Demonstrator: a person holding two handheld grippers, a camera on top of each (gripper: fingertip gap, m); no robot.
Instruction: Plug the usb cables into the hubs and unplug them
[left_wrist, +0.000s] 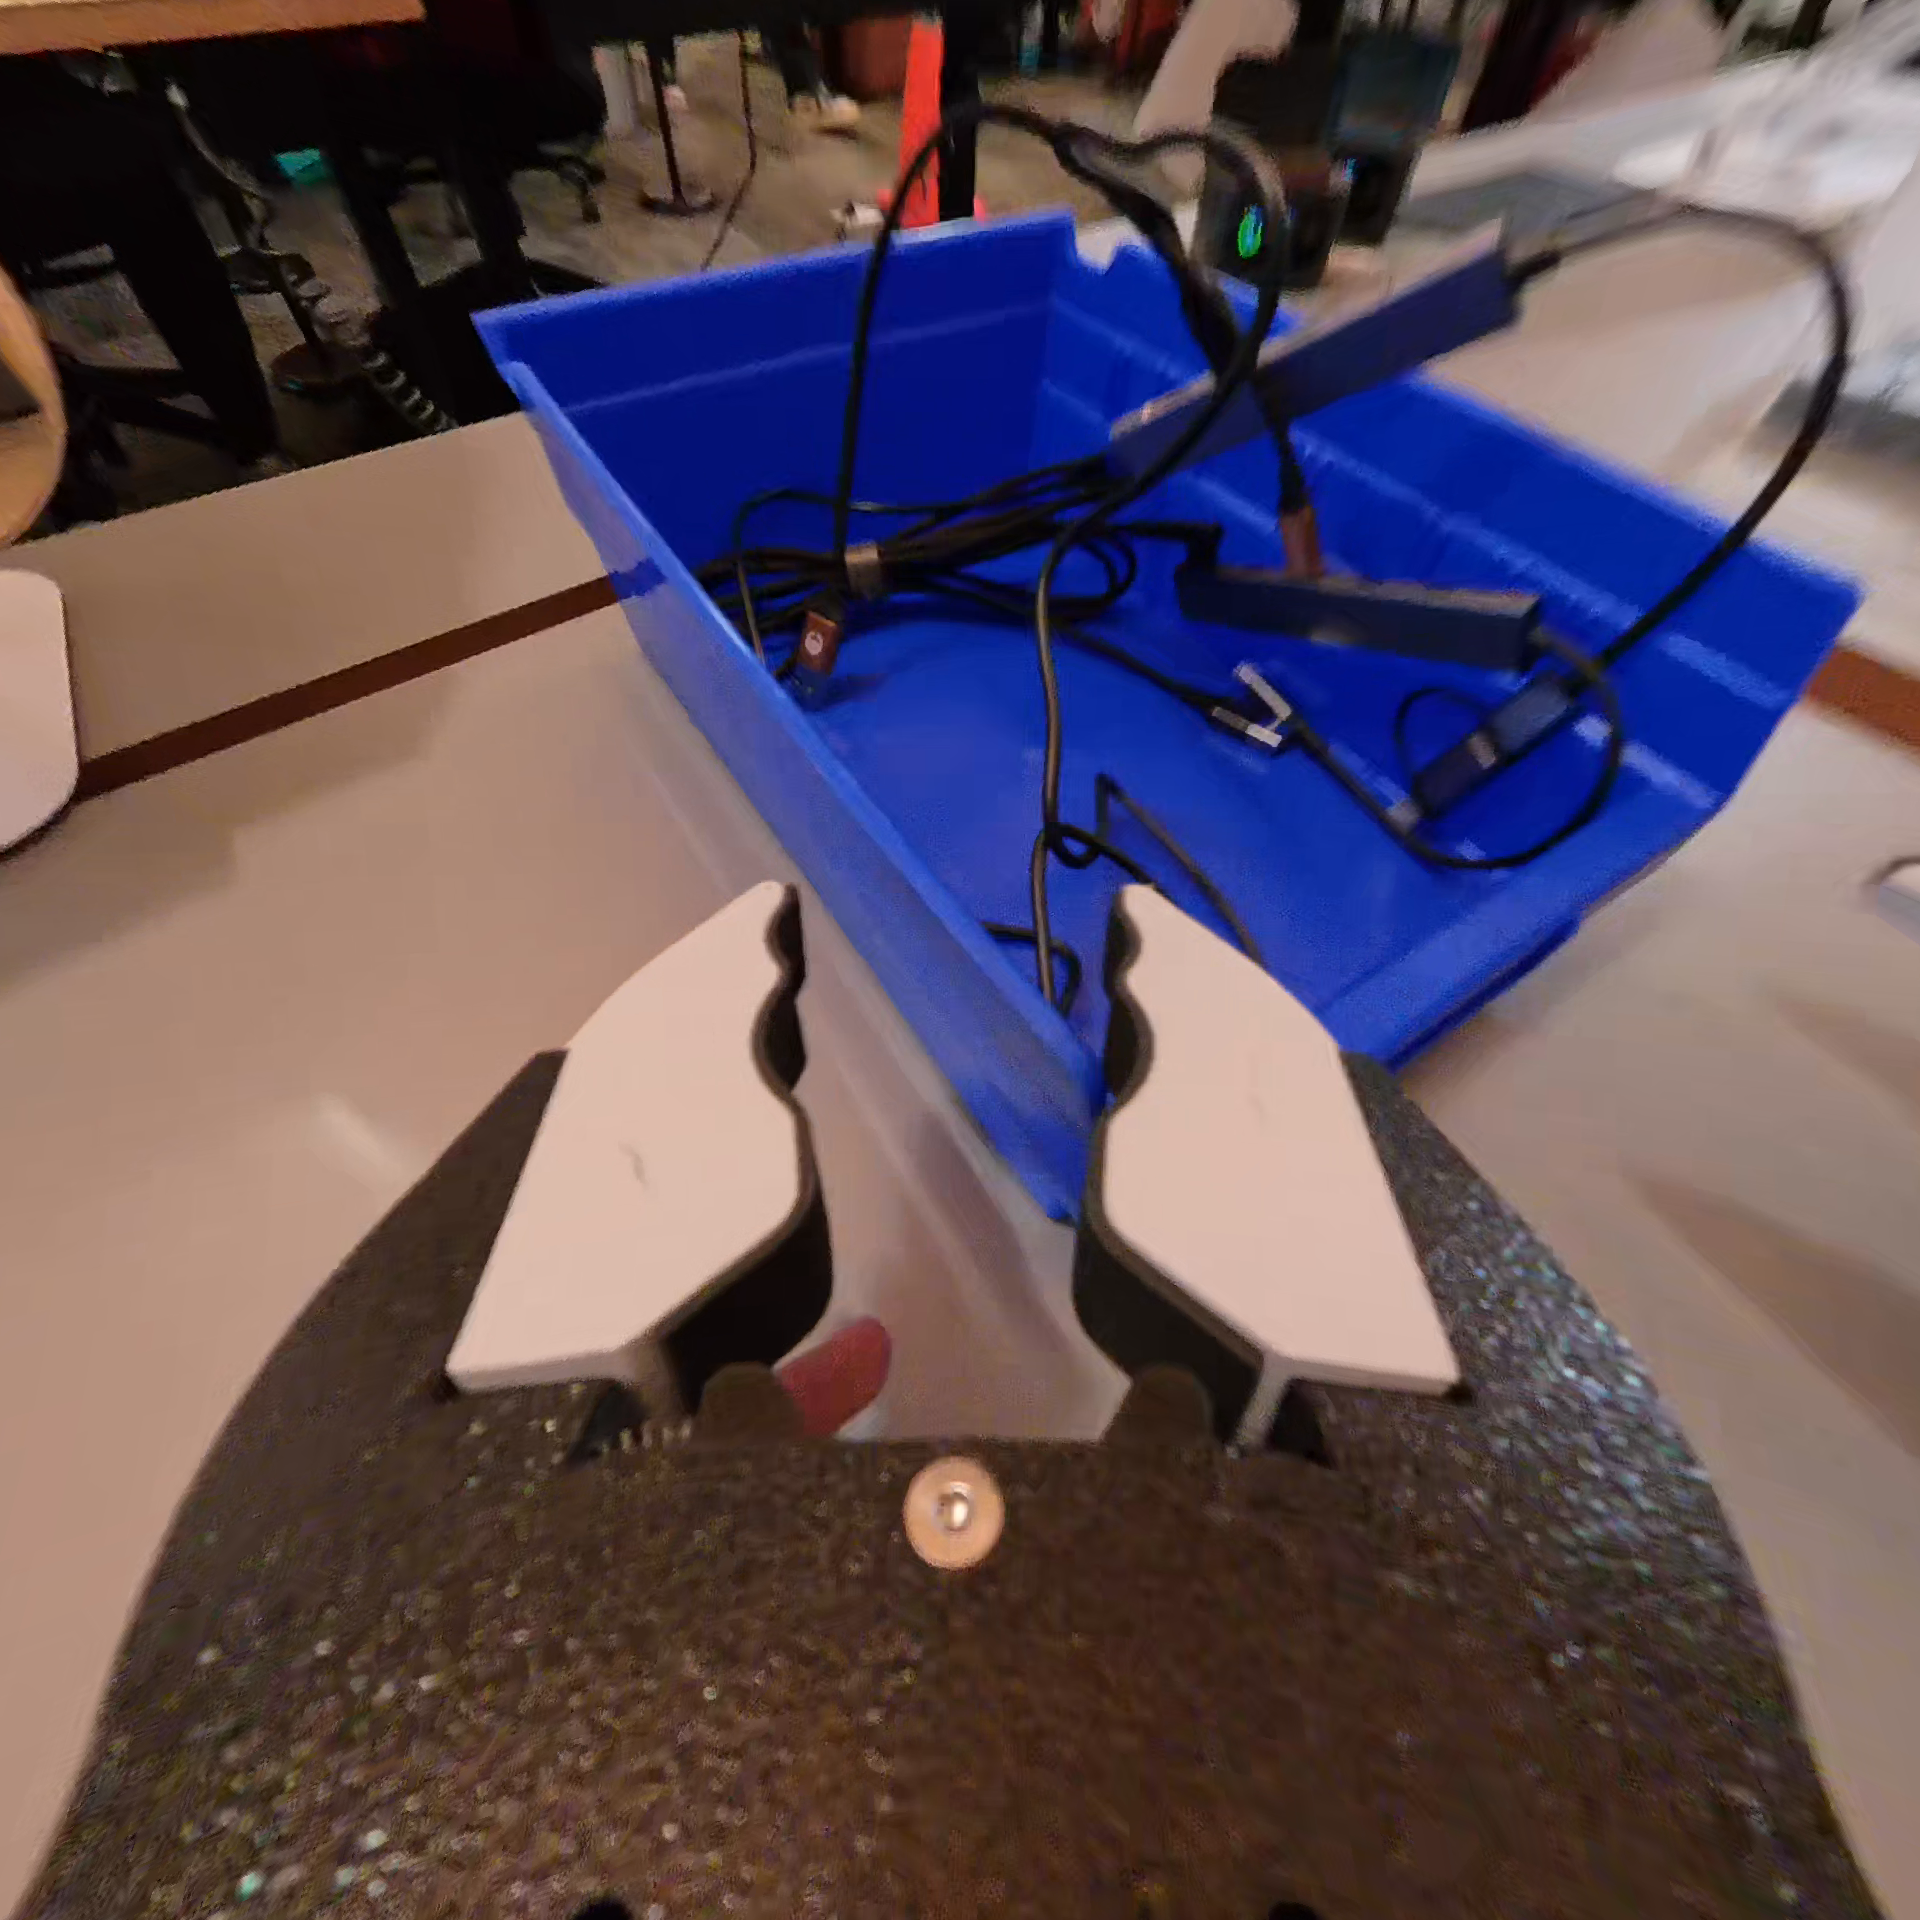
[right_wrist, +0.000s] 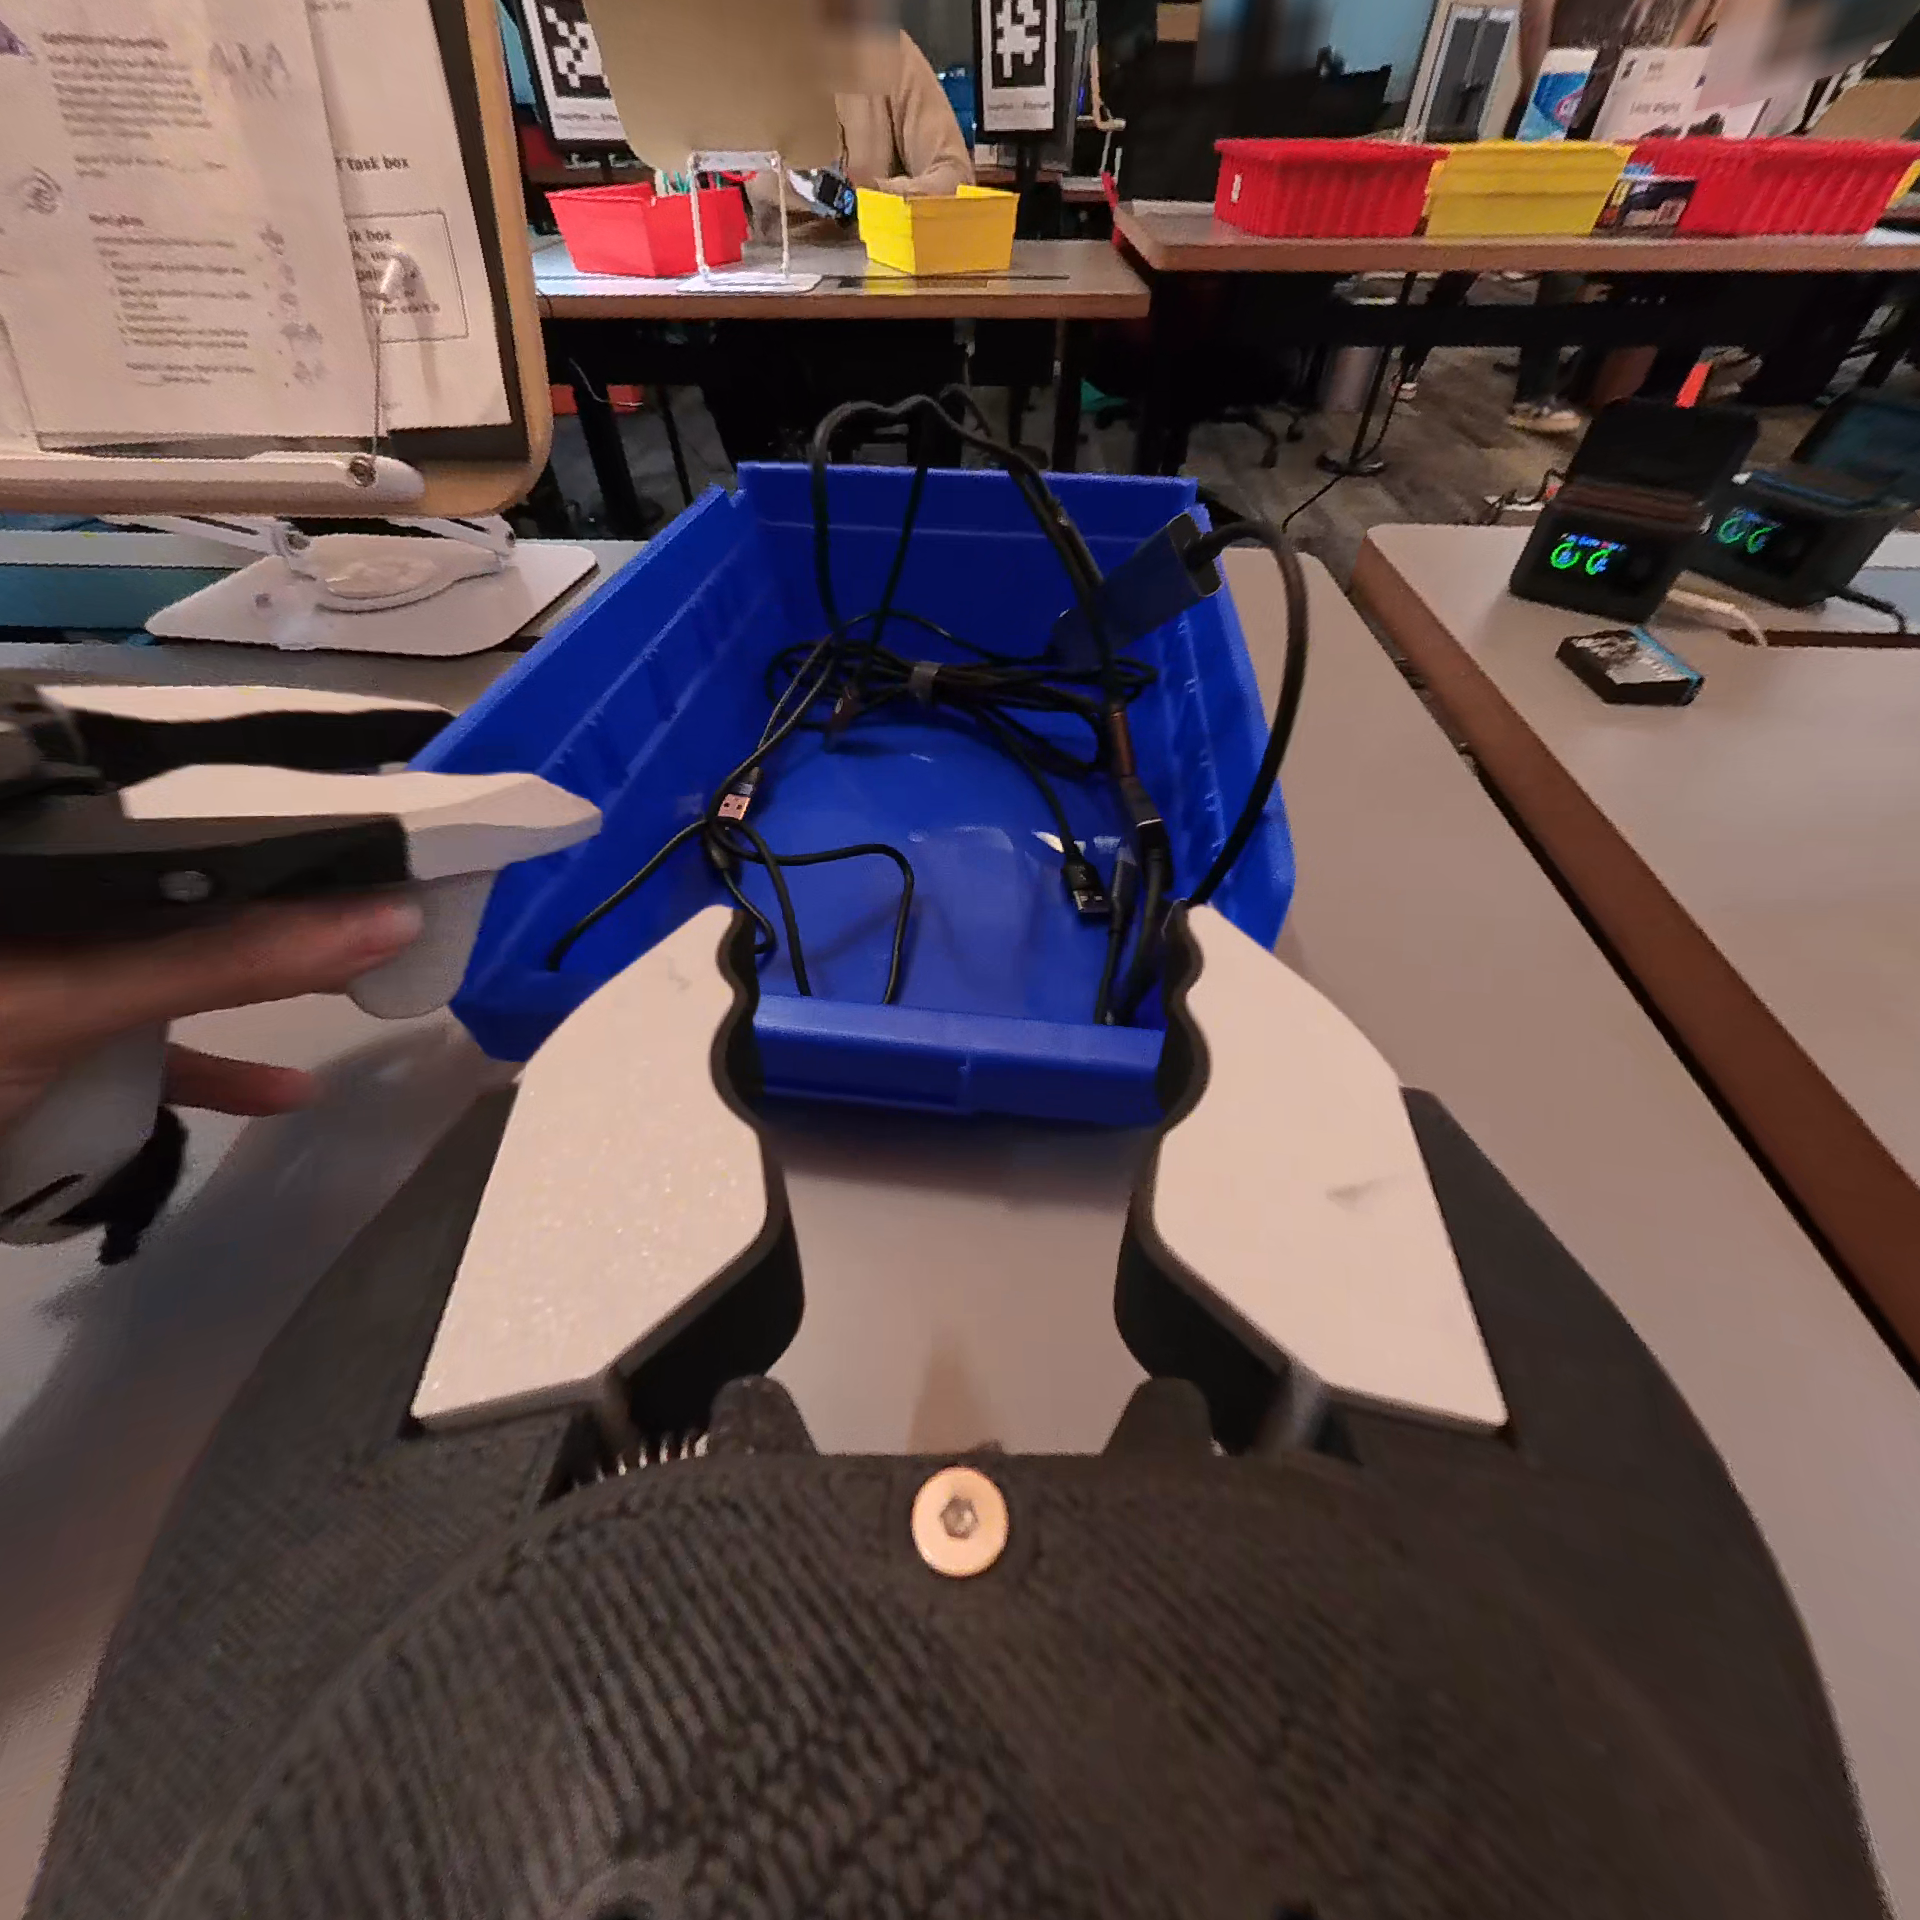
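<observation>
I hold both tools short of the blue bin, and nothing is picked yet, so I judge this the opening step: choosing a plug and a hub. My left gripper hangs over the bin's near corner, its fingers spread apart and empty. My right gripper faces the bin's near wall, likewise spread wide with nothing between.

Inside the bin lies a tangle of black usb cables. One hub rests flat on the bin floor, its long axis running across toward the far right wall. A second hub leans on the bin's far rim, tilted upward, its cable end pointing out over that rim. A loose plug lies mid-floor. Next I need to reach in, pinch a plug cleanly and steady a hub.
</observation>
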